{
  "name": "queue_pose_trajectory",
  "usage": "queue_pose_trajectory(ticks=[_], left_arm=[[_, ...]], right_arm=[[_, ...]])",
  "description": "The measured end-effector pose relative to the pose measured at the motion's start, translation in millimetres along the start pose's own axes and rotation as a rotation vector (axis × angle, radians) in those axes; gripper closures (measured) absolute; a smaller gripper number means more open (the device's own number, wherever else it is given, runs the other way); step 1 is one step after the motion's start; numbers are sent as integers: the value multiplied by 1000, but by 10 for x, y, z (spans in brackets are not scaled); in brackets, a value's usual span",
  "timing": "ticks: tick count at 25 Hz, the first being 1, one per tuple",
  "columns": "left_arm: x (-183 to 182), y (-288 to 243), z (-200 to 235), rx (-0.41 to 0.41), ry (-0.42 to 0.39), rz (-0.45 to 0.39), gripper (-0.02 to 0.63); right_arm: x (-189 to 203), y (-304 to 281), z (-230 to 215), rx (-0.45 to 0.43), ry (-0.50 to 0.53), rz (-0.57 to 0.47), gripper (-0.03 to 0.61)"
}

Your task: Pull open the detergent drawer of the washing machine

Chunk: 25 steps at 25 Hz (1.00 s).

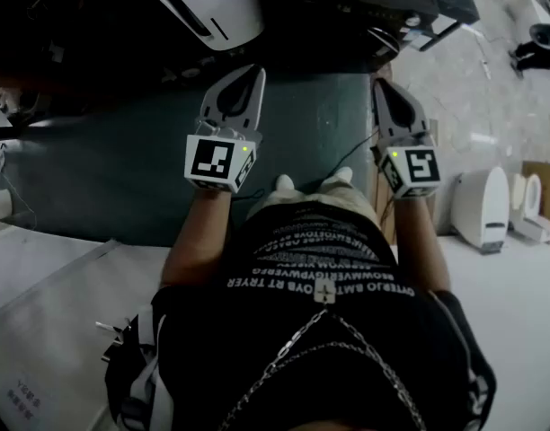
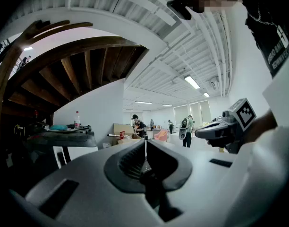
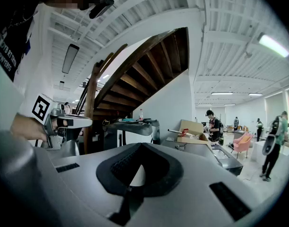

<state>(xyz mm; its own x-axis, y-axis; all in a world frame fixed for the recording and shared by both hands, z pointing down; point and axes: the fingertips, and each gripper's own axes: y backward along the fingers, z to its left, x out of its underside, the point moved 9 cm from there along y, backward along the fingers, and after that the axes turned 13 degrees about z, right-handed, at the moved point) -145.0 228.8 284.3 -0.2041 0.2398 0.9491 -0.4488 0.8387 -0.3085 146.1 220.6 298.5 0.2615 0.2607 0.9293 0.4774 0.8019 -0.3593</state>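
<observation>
Torso point(image 1: 320, 330), left tool point(image 1: 256, 72), right tool point(image 1: 377, 83), both closed, white machine point(image 1: 208, 7) beyond

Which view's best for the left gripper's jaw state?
Left gripper view: it looks straight along the left gripper, jaws together, nothing between them. Head view shows it only from above, its tip a closed point. Right gripper view catches it side-on at the left edge, jaw line unreadable.

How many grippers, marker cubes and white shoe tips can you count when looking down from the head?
Grippers: 2, the left gripper and the right gripper
Marker cubes: 2
White shoe tips: 2
Total: 6
</observation>
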Motion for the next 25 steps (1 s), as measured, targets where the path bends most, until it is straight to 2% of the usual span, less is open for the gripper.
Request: queue_pose_trajectory(ticks=[7, 11, 15, 18, 21, 23, 25], left_arm=[[-18, -29, 75, -6, 7, -4, 604], [-151, -197, 240, -63, 20, -10, 604], [-382, -497, 332, -83, -107, 1, 604], [-462, -583, 360, -64, -98, -6, 604], [-346, -705, 398, -48, -62, -6, 604], [-200, -746, 409, -50, -31, 8, 604], [-58, -741, 451, -67, 3, 35, 604]], right_arm=[[11, -42, 84, -24, -29, 20, 577], [-46, -219, 24, -51, -58, 23, 577], [-121, -460, -103, -5, -105, 16, 577], [-246, -655, -219, 50, -17, 21, 577], [-408, -959, -404, 114, 65, -10, 577], [-485, -1131, -434, 100, 101, -16, 577], [-456, -1149, -392, 71, 88, 1, 577]])
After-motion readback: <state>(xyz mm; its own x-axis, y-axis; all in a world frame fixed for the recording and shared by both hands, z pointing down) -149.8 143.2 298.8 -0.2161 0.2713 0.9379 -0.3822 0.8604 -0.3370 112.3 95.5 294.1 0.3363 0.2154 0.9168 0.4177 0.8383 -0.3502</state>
